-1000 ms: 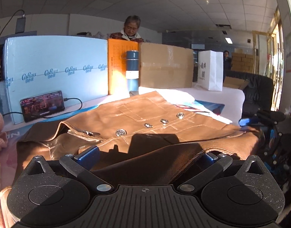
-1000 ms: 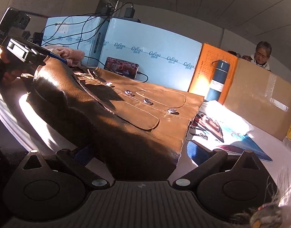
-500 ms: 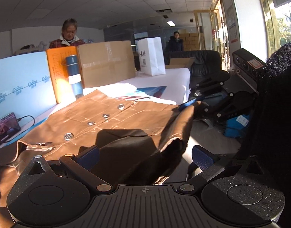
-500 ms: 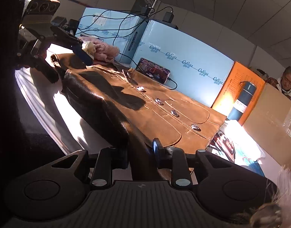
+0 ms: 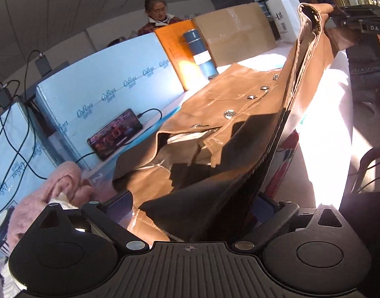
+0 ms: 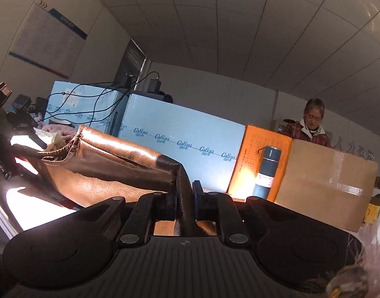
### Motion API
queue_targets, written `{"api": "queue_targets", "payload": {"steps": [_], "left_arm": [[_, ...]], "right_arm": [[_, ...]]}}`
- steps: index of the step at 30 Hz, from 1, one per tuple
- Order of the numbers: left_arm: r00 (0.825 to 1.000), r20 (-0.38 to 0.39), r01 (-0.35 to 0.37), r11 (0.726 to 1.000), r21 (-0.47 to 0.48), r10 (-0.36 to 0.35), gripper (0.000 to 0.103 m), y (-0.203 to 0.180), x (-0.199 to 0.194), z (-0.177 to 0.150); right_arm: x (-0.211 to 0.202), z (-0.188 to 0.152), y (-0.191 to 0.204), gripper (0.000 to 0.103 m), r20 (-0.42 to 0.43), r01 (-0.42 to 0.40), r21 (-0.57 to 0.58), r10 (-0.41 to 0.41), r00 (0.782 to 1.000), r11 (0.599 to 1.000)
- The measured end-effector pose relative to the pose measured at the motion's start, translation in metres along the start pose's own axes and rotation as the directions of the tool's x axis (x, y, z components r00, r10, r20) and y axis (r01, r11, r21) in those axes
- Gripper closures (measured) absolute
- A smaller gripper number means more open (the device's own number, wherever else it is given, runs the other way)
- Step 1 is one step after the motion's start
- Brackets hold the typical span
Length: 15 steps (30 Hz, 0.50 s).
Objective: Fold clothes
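Observation:
A brown leather jacket (image 5: pixel 229 114) with metal snap buttons lies on the white table (image 5: pixel 331 114). One edge is pulled up into a taut ridge. My right gripper (image 6: pixel 185 193) is shut on that edge, the dark leather pinched between its pads. In the left wrist view it shows at the top right (image 5: pixel 359 22), holding the jacket's raised corner. My left gripper (image 5: pixel 192 206) has its jaws wide and closing, and a dark fold of the jacket lies between them. The pads are not seen pressing on it.
Blue foam boards (image 5: pixel 110 92) and an orange box (image 5: pixel 180 54) line the table's far side. By them stand a blue flask (image 5: pixel 200 49), a cardboard box (image 5: pixel 237 34) and a charging phone (image 5: pixel 115 134). A pink garment (image 5: pixel 51 191) lies at the left. A person sits behind the boxes.
My right gripper has shut on the jacket's edge and lifted it off the table. The left gripper has rolled and swung back toward the blue boards, with its jaws a little narrower.

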<state>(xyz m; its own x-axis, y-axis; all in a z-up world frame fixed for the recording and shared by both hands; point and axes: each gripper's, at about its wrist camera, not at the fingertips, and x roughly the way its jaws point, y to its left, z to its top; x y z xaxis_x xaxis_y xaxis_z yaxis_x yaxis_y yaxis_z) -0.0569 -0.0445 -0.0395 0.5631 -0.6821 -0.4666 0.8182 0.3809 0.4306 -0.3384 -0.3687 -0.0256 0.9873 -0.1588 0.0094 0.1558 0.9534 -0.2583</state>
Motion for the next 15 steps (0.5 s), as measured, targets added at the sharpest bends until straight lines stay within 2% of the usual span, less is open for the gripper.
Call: {"api": "queue_targets", "payload": {"steps": [1,2,3,6,9,10,11,15], "left_arm": [[1.0,0.013,0.019,1.0,0.009,-0.019,0.028,0.002,-0.004,0.0],[0.999,0.033,0.039,0.999,0.01,-0.039,0.052,0.004,-0.007,0.001],[0.997,0.054,0.058,0.998,0.004,-0.058,0.071,0.005,-0.008,0.001],[0.989,0.116,0.097,0.995,-0.026,-0.093,0.086,0.009,-0.009,0.0],[0.979,0.201,0.052,0.99,-0.128,-0.025,0.087,0.021,-0.005,0.002],[0.972,0.233,0.027,0.983,-0.18,0.016,0.087,0.026,-0.004,0.003],[0.962,0.267,0.019,0.961,-0.275,0.057,0.086,0.031,-0.001,0.005],[0.967,0.222,-0.019,0.898,-0.439,0.129,0.087,0.042,0.023,0.022]], "right_arm": [[0.001,0.001,-0.003,0.093,0.018,0.026,0.007,-0.026,0.999,1.0],[0.003,0.003,-0.006,0.093,0.034,0.048,0.005,-0.048,0.998,0.999],[0.005,0.004,-0.008,0.093,0.05,0.07,0.004,-0.07,0.996,0.998],[0.016,0.008,-0.013,0.093,0.093,0.103,0.002,-0.102,0.99,0.995],[0.034,0.012,-0.018,0.093,0.119,0.122,0.009,-0.122,0.985,0.993],[0.042,0.012,-0.019,0.093,0.119,0.134,0.013,-0.134,0.984,0.991],[0.049,0.013,-0.02,0.093,0.118,0.147,0.02,-0.148,0.982,0.989],[0.091,0.015,-0.025,0.093,0.108,0.197,0.054,-0.202,0.973,0.979]]}}
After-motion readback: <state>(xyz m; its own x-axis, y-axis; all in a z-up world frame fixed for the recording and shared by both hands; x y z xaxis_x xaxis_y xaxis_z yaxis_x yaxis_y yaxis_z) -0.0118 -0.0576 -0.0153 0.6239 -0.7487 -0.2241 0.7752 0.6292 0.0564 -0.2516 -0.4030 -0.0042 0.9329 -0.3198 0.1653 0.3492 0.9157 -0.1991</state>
